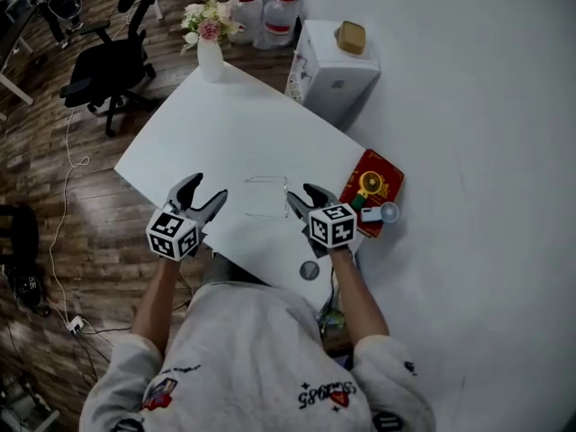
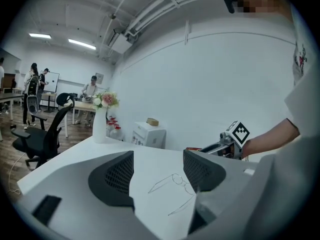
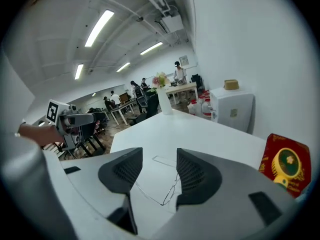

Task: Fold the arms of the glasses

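A pair of thin wire-framed glasses (image 1: 266, 196) lies on the white table (image 1: 207, 133) with both arms spread out. My left gripper (image 1: 203, 198) is just left of them, open, with nothing between its fingers. My right gripper (image 1: 303, 202) is just right of them, also open and empty. In the left gripper view the glasses (image 2: 176, 185) lie on the table beyond the jaws, and the right gripper (image 2: 226, 143) shows behind them. In the right gripper view the glasses (image 3: 169, 188) lie just ahead of the jaws, with the left gripper (image 3: 67, 121) at the far left.
A white vase of flowers (image 1: 209, 45) stands at the table's far corner. A red box (image 1: 374, 184) with small items on it lies at the right edge, and a small dark round disc (image 1: 309, 270) near the front edge. A white cabinet (image 1: 335, 68) and an office chair (image 1: 113, 67) stand beyond.
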### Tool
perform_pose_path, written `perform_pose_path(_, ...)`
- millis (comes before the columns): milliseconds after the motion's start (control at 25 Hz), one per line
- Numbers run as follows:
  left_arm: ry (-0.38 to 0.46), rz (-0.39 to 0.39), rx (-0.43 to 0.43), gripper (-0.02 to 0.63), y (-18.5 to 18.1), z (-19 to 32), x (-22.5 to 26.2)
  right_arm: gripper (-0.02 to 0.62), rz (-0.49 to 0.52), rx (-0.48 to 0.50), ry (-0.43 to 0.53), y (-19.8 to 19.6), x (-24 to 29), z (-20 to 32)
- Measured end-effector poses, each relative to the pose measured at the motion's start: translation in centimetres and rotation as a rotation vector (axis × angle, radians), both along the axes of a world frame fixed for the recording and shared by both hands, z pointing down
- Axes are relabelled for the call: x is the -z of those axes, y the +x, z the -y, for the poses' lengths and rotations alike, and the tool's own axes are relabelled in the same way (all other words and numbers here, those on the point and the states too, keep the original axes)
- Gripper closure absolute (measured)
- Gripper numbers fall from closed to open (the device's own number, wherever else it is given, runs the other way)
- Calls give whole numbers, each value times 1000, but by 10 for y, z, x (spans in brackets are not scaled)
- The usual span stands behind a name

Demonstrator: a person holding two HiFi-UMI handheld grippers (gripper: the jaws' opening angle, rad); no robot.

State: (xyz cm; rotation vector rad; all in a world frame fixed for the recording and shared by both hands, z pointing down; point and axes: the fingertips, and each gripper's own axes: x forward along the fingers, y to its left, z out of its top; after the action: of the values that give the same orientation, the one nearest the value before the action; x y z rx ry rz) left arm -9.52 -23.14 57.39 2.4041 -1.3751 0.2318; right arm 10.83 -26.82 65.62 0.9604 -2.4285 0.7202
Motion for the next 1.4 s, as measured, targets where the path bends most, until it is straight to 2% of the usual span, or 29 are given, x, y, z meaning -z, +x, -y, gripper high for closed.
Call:
perform_pose_path(120, -21, 1, 2, 299, -8, 11, -7, 401, 30, -15, -115, 4, -25, 10)
perform_pose_path(440, -73, -8, 10, 299, -34, 37, -29, 408, 34, -15, -345, -1, -86, 26)
perform_pose_path(600, -94, -12, 8, 299, -42, 45, -37, 407, 19, -39, -444, 1, -113, 29)
perform_pose_path(800, -125, -18, 8, 299, -53, 46, -48, 419, 47, -72, -566, -2, -133, 27)
perform_pose_path(1200, -155, -28, 11, 299, -71, 56, -61, 509, 82, -121, -716, -16, -153, 26)
perform_pose_path(1400, -164, -35, 1, 299, -75, 60, -66, 528, 55, -156, -733, -19, -158, 21)
